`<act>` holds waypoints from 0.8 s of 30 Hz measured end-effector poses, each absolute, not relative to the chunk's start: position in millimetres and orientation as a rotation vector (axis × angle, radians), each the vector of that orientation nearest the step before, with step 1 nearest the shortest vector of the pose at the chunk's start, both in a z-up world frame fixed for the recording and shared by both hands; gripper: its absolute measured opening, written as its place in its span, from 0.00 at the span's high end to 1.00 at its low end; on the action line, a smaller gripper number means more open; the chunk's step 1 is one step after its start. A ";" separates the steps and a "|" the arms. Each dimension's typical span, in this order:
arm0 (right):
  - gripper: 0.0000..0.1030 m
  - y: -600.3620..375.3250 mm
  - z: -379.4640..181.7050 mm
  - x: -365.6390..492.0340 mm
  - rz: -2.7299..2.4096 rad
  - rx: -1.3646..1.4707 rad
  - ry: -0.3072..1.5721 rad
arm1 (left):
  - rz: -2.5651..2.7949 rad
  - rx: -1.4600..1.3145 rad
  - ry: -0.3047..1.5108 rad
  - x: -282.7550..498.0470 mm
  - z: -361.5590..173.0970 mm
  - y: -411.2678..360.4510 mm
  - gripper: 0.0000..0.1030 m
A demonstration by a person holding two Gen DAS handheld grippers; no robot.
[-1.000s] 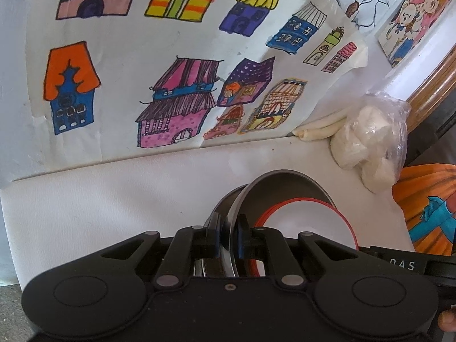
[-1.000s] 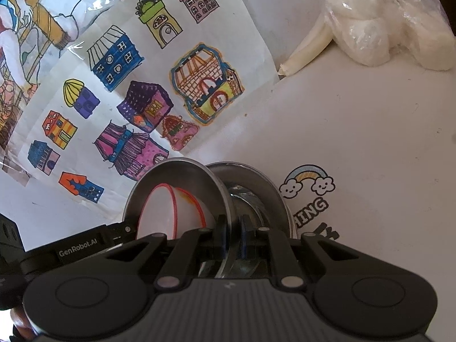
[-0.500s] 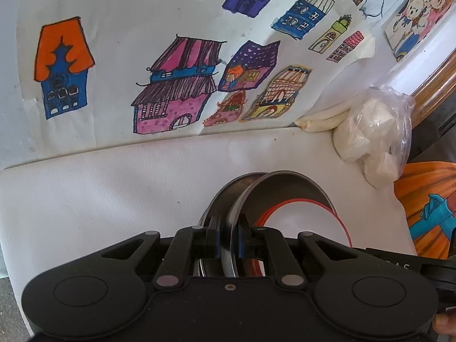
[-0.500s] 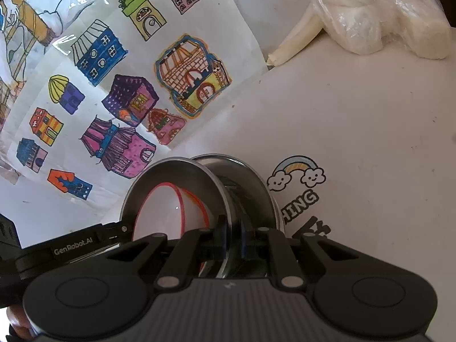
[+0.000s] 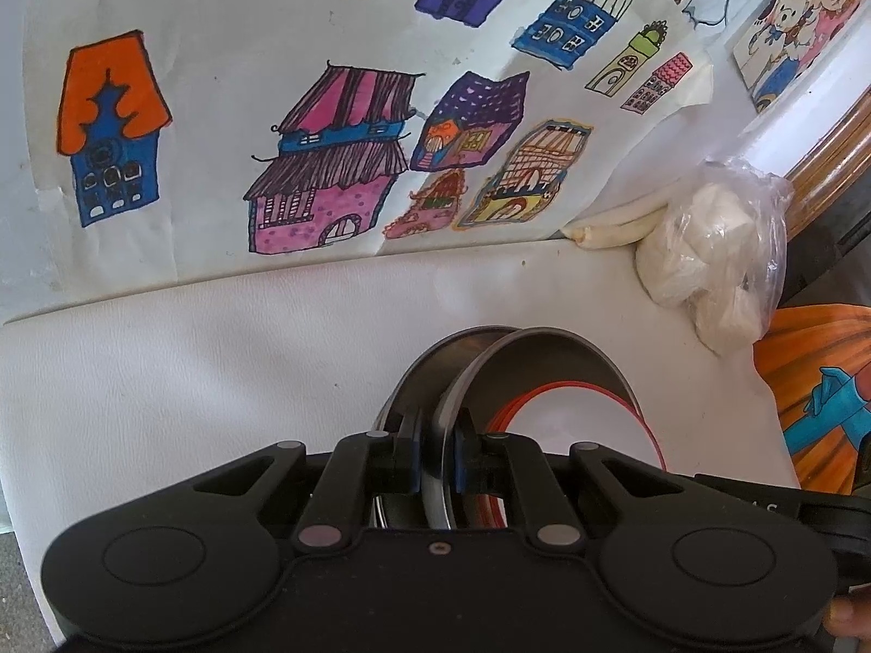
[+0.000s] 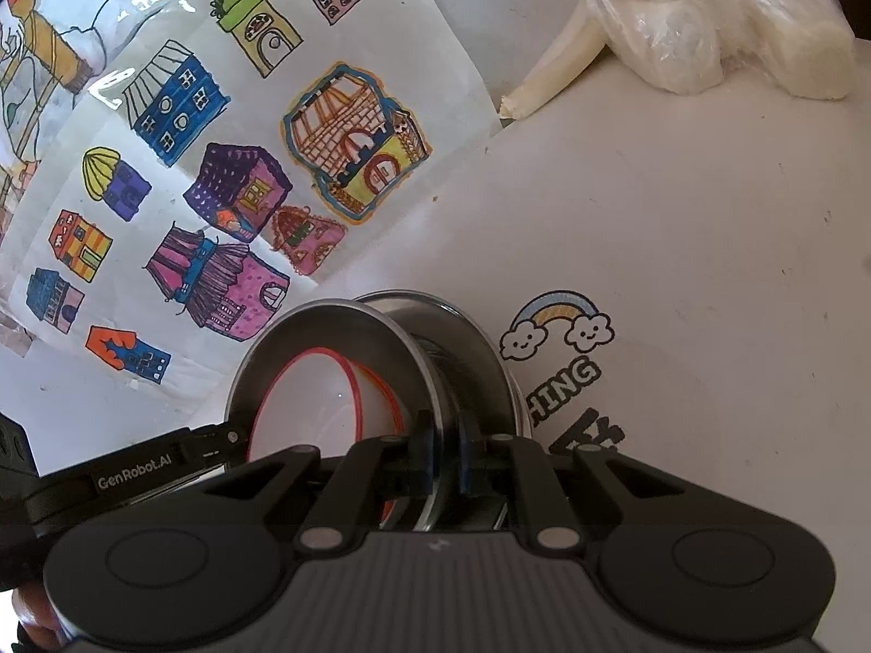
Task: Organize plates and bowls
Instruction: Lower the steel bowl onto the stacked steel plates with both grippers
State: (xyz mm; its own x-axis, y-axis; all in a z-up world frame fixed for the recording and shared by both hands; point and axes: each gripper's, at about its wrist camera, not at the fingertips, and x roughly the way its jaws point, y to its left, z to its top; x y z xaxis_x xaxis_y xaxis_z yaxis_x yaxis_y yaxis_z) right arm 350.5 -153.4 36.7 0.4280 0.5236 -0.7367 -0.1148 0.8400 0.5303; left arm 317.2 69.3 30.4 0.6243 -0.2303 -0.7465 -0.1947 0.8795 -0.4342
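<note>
In the left wrist view, the left tool (image 5: pixel 437 460) is squeezed almost closed on the thin edge of a metal plate (image 5: pixel 550 359). The plate stands up on its edge, tilted, over the white tabletop (image 5: pixel 163 381). On its right face sits a white bowl (image 5: pixel 577 424) with a red rim. Just to the left of this plate, touching or nearly touching it, is a second metal plate (image 5: pixel 430 367), partly hidden. The black arm of the right tool (image 5: pixel 773 506) shows at the near right, with a fingertip at the corner. Far off lies a big drawing (image 5: pixel 337 163) of bright little houses. A clear bag (image 5: pixel 718 256) of white lumps lies at the far right, with pale sticks (image 5: pixel 615 226) just beside it.

In the right wrist view, the right tool (image 6: pixel 446 462) is squeezed closed on the edge of the second plate (image 6: pixel 468 348), which also stands tilted on its edge. The first plate (image 6: pixel 326 326) with the bowl (image 6: pixel 316 408) is just to its left. The left tool's arm (image 6: pixel 136 470) reaches in from the near left to that plate. The tabletop (image 6: pixel 680 217) has a rainbow picture (image 6: pixel 558 321) with letters near the plates on the right. The drawing (image 6: pixel 218 163) lies far left, and the bag (image 6: pixel 724 22) is at the far right, with a stick (image 6: pixel 560 76) next to it.
</note>
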 end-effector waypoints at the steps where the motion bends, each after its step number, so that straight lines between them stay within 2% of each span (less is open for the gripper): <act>1: 0.89 -153.5 36.7 350.3 0.415 0.435 1.061 | -0.022 -0.513 0.907 317.3 30.4 69.1 0.90; 14: 0.88 -155.0 36.2 349.6 0.423 0.415 1.048 | -0.018 -0.502 0.910 318.1 30.3 67.1 0.89; 20: 0.85 -153.0 38.6 348.2 0.422 0.384 1.023 | -0.002 -0.482 0.882 315.9 35.1 69.6 0.82; 24: 0.85 -154.3 39.1 349.1 0.425 0.386 1.022 | -0.003 -0.483 0.877 315.3 35.7 70.7 0.81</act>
